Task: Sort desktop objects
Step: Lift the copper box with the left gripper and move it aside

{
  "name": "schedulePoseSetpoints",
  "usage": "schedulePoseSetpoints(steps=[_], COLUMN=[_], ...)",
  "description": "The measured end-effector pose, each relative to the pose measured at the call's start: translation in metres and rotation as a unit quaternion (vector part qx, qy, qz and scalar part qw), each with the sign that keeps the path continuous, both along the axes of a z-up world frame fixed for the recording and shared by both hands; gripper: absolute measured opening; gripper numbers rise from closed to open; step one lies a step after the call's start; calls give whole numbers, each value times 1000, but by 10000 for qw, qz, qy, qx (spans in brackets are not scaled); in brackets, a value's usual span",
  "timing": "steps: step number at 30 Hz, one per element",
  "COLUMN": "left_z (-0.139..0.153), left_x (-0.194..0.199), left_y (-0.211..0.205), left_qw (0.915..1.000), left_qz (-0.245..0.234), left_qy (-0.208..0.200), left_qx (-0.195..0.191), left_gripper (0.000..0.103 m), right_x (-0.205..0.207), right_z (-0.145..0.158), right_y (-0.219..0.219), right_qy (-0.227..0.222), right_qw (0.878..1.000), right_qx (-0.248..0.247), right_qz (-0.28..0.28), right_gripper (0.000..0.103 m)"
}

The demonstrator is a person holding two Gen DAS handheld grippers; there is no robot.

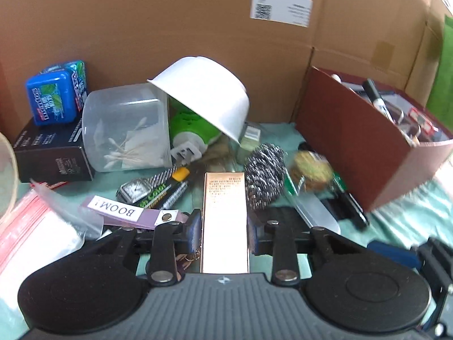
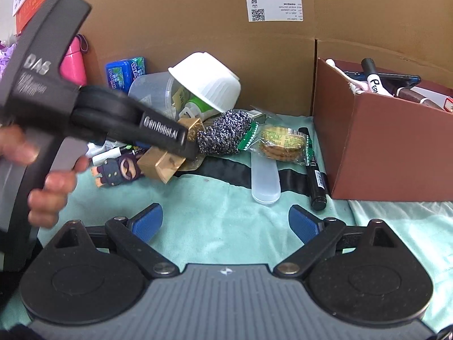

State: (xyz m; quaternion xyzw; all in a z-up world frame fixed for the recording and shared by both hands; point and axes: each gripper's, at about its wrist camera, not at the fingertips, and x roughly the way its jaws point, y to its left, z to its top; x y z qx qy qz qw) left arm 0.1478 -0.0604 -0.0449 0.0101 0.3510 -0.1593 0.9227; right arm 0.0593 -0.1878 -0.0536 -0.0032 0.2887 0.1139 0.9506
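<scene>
My left gripper (image 1: 225, 233) is shut on a slim gold box (image 1: 225, 215); in the right wrist view the gold box (image 2: 164, 164) is held by that gripper (image 2: 181, 141) just above the green cloth, left of a steel scourer (image 2: 223, 136). My right gripper (image 2: 225, 222) is open and empty over bare cloth. A brown sorting box (image 2: 376, 147) with markers and pens inside stands at the right. Before it lie a wrapped biscuit (image 2: 283, 141), a black marker (image 2: 314, 175) and a clear plastic case (image 2: 264, 178).
A cardboard wall (image 2: 198, 22) closes the back. A tilted white bowl (image 1: 206, 93) rests on a green plug device (image 1: 192, 130) and a clear cotton-swab tub (image 1: 127, 130). Blue gum boxes (image 1: 53, 96), a black carton (image 1: 51, 153), a watch (image 1: 136, 189), a BOOM tag (image 1: 116, 208) and zip bags (image 1: 31, 232) crowd the left.
</scene>
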Motion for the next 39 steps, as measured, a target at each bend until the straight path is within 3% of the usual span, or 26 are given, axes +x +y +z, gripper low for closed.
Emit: schedulePoseSetpoints(steps=[5,11,12,14,21,29,33,39], left_z=[0,-3,-3,-1,2,7,9,11], left_x=[-16,-29,-31,-34,-37,-45,-50,-42], left_y=[0,-4,-5,-5,4,2,2,13], left_qw=[9988,9977,9977,9978,9951,9931,9865,9928], left_qz=[-1,23,20,38,-174,-666,-1036,-450], left_qy=[356,540,544,534,710,721,798,660], left_qx=[-334,-414,-398,-382,-674,-636,-989,-891], left_gripper=[35,39,43,43,52,46,44,48], right_x=[-4,-18,-22,-28,-32,-23,-25,-23], right_z=[2,4,5,6,7,3,2,6], right_y=[-2,8,12,15,24,40,37,26], right_qy=[-36,-57,-90,-131,-145,-108,-115,-125], right_qw=[10000,9987,9981,9971,9952,9940,9937,9961], right_qx=[32,-122,-182,-208,-350,-401,-561,-501], right_qz=[19,498,578,714,897,1010,959,708], right_gripper=[94,92,91,79,73,73,72,72])
